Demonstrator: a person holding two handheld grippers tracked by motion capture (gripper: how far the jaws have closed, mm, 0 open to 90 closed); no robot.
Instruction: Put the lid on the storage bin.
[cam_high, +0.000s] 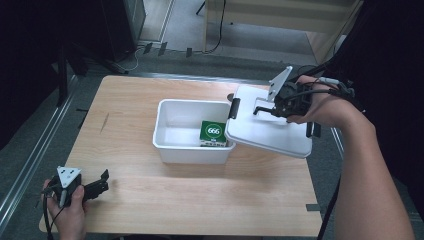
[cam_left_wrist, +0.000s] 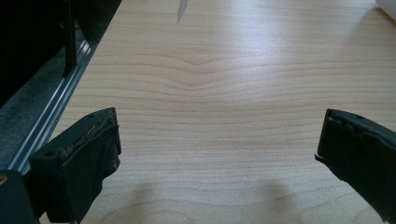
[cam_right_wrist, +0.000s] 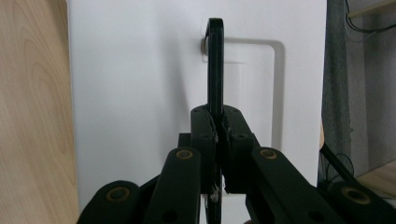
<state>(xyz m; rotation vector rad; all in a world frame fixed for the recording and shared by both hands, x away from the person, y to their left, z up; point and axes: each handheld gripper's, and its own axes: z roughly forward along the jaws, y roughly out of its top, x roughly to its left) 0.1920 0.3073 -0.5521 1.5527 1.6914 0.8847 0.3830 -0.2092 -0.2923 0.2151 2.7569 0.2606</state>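
The jaws of the right gripper (cam_high: 264, 110) are clamping the thin black handle (cam_right_wrist: 215, 65) of the white lid (cam_high: 270, 131), the two pads pressing flat against it from either side in the right gripper view. That handle is standing up on edge from a shallow recessed panel in the middle of the lid. In the high view the lid is hanging tilted in the air, its left edge lying over the right rim of the white box (cam_high: 172, 150) and the rest of it reaching out past the box toward the right side of the worktop (cam_high: 150, 200). A black clip (cam_high: 234, 108) is showing at the lid's left edge.

The box is sitting open near the middle of the worktop. Inside it, against the right wall and partly under the lid's edge, a green carton (cam_high: 213, 133) marked 666 is standing.

The jaws of the left gripper (cam_high: 103, 183) are standing wide apart with nothing between them, only bare wood showing in the gap in the left gripper view. That gripper is resting in the left hand (cam_high: 70, 212) at the near left corner of the worktop, well apart from the box, and pointing toward the right.
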